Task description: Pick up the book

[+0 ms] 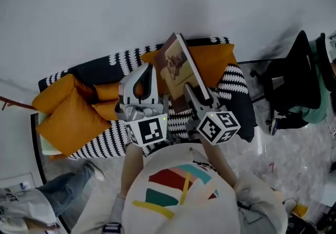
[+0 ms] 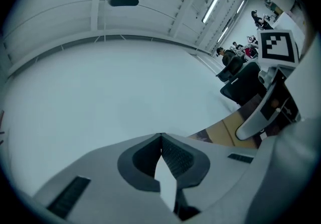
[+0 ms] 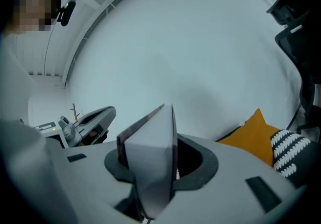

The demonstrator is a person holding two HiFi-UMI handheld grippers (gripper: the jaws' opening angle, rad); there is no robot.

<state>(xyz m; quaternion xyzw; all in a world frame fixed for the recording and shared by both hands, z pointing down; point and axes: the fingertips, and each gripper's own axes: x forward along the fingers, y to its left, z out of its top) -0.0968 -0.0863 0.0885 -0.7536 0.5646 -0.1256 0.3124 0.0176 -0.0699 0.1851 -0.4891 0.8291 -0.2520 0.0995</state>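
The head view looks steeply down from above the person's chest onto the left gripper (image 1: 148, 71), the right gripper (image 1: 189, 89) and the sofa (image 1: 97, 73) close below. The 2 gripper views face roughly level at a pale wall (image 2: 125, 97). Each catches the other gripper at its edge, and the right one probably shares an orange cushion (image 3: 253, 136) with the head view.

Left tongs (image 2: 161, 141) pinched together, empty; right tongs (image 3: 149, 140) clamp the book (image 3: 150, 170), level.
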